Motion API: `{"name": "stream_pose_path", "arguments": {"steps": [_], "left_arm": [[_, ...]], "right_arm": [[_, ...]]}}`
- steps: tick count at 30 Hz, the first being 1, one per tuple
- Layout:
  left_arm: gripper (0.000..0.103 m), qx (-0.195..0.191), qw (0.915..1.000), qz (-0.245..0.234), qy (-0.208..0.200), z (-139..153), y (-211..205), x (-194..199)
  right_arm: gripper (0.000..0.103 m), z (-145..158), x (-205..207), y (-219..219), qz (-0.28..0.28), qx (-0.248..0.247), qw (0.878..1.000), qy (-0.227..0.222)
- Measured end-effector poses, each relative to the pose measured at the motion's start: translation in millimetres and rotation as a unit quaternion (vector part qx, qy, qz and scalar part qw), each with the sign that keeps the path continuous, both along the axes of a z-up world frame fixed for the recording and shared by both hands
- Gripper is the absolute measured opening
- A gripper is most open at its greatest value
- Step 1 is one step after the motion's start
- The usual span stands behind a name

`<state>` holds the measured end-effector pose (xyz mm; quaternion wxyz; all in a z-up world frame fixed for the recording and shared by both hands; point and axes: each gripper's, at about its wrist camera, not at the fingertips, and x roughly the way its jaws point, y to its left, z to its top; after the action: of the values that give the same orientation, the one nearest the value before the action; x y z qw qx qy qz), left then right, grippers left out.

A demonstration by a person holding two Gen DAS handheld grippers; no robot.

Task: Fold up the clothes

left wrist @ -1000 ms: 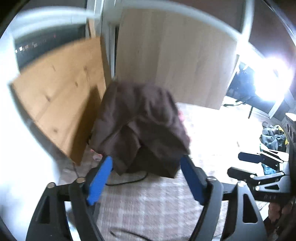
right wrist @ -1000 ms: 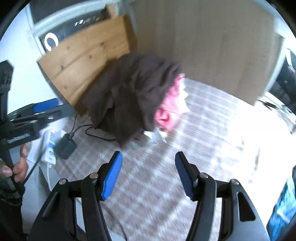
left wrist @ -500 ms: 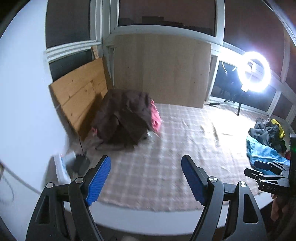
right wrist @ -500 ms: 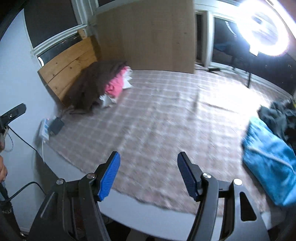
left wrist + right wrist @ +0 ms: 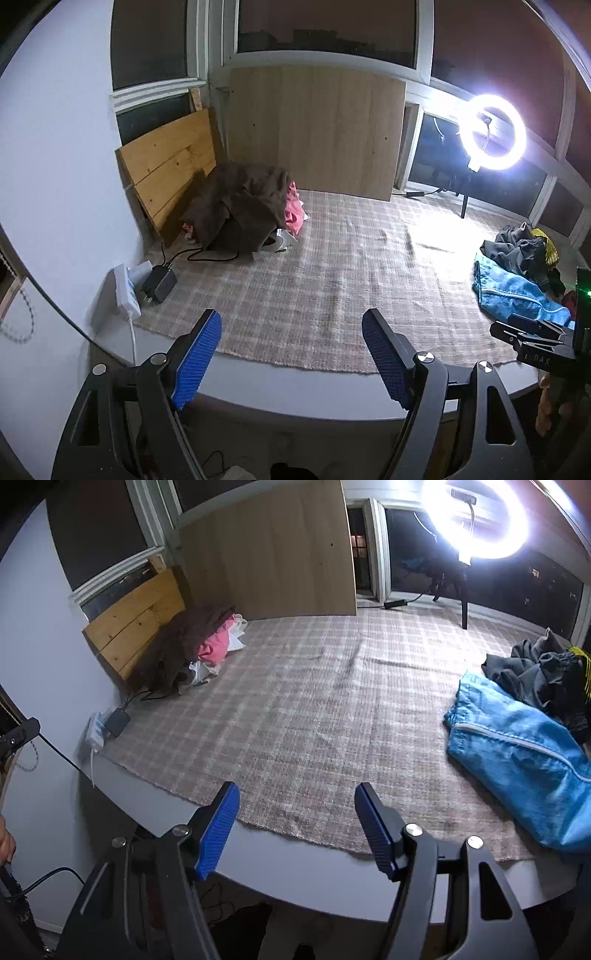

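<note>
Both the left gripper (image 5: 291, 354) and the right gripper (image 5: 295, 825) hang at the bench's (image 5: 314, 871) near edge, jaws spread wide and empty. The blue garment (image 5: 517, 746) lies right of the right jaws on the checked cloth (image 5: 314, 709); the brown pile (image 5: 240, 206) sits far left.

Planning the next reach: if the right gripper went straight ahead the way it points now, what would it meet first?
Probably the bare checked rug. The right gripper is open and empty, aimed at open rug; the blue garment lies off to its right. Depth is hard to judge.
</note>
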<state>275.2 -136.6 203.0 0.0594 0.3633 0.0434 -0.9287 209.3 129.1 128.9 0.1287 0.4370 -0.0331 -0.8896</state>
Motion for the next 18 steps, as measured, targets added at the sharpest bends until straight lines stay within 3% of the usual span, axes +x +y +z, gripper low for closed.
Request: {"name": "stream_pose_path", "arguments": {"steps": [18], "left_arm": [[0.077, 0.002, 0.9999, 0.009, 0.009, 8.6, 0.0, 9.5]], "right_arm": [[0.064, 11.0, 10.4, 3.1, 0.014, 0.015, 1.0, 0.017]]}}
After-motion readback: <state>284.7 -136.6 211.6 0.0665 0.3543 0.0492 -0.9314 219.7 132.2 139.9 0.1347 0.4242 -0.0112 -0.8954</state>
